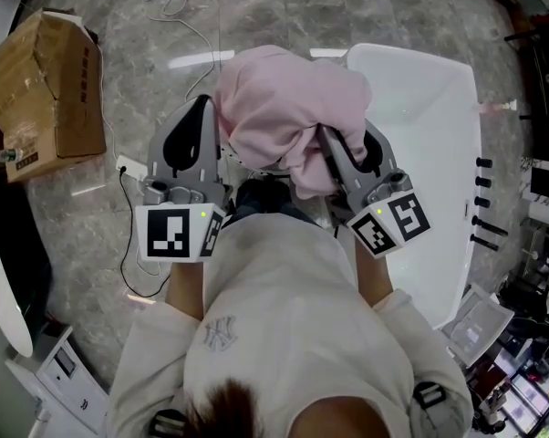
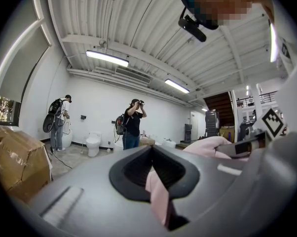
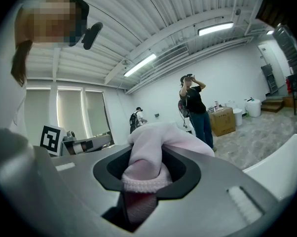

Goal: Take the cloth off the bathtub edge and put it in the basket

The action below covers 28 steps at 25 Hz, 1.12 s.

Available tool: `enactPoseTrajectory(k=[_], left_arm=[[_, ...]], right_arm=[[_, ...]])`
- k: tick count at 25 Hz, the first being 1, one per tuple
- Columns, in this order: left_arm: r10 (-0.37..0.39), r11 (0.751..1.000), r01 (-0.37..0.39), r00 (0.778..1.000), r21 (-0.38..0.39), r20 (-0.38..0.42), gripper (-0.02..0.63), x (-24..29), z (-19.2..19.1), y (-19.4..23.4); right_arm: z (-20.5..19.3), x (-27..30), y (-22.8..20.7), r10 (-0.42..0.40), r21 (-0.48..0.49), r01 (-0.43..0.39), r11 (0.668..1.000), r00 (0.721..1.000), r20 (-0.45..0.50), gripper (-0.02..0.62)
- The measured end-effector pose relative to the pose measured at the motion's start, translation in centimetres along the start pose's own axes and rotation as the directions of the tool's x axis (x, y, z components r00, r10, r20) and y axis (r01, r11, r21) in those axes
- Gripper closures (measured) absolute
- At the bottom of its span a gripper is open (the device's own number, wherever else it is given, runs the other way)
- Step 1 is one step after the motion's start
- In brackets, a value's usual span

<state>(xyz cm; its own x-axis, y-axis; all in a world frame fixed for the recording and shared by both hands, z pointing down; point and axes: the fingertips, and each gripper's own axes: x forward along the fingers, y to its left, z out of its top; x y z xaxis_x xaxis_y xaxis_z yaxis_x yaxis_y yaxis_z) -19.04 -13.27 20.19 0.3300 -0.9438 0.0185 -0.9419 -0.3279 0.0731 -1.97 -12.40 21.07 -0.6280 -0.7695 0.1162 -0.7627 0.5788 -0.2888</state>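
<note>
Marble floor (image 1: 138, 35) fills the room below the camera. Nearest, at 6 o'clock, is the person (image 1: 284, 336), with both arms reaching toward 12. The left gripper (image 1: 204, 108) is pinched shut on a thin fold of the cloth (image 1: 284, 108). The right gripper (image 1: 334, 149) is clamped on a thicker, bunched hem. The pink cloth hangs between them as a gathered bundle, clear of the tub (image 1: 439, 153) at its 3 o'clock, so it is already off the edge. Gripping it at two sides probably keeps the loose folds up off the floor for carrying. A box (image 1: 46, 89) sits farther out at 10 o'clock, and a cable (image 1: 188, 26) trails at 12. No basket shows in any view; it may lie under the cloth.
</note>
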Motion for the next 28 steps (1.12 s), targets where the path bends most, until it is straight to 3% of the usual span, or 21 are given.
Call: enactPoseTrajectory(k=[28], left_arm=[[-0.045, 0.999, 0.045, 0.998, -0.014, -0.042, 0.557, 1.8, -1.6, -1.8]], right_arm=[[-5.3, 0.1, -2.5, -0.008, 0.032, 0.011, 0.999, 0.996, -0.088, 0.477]])
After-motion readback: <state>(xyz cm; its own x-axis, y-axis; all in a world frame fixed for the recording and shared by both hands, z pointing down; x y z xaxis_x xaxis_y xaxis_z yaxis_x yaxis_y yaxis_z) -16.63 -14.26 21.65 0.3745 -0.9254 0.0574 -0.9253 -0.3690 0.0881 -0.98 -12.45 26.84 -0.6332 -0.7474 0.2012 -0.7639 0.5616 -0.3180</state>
